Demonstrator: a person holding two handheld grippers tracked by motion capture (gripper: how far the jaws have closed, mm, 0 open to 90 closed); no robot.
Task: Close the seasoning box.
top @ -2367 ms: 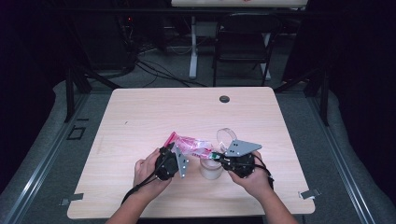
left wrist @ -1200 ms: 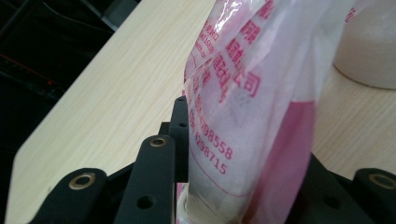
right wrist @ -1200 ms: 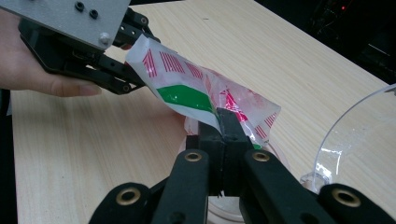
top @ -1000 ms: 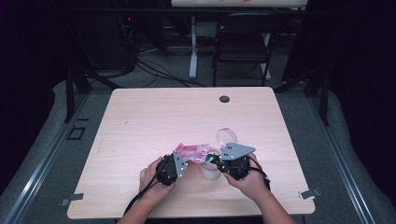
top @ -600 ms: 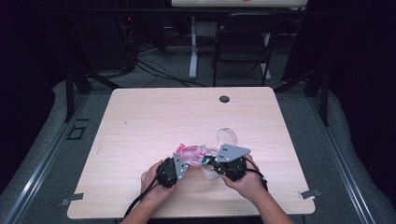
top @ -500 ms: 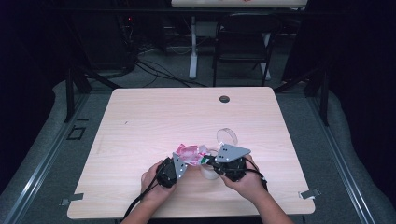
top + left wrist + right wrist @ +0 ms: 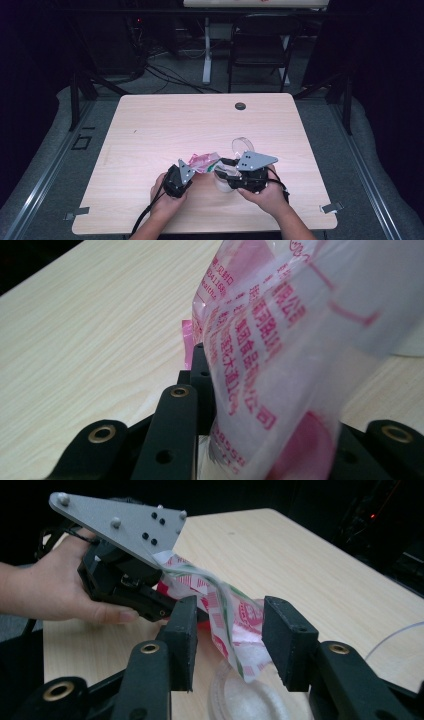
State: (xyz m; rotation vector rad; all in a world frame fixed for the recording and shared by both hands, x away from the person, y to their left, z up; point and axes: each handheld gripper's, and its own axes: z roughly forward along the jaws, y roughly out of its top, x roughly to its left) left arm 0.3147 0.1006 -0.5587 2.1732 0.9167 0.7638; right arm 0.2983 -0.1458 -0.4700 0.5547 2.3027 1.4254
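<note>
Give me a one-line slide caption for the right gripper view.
Left gripper tips a printed pink packet over a clear container, framed by the open right gripper.

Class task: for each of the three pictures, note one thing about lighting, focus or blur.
High view: the table is evenly lit while the room beyond is dark. Left gripper view: the pink printed packet, very close to the lens, is soft and blurred at its near end; the wood grain is sharper. Right gripper view: the right tongs look soft, and the background is dim.

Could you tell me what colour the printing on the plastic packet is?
Pink-red on the clear packet, best seen in the left gripper view.
</note>
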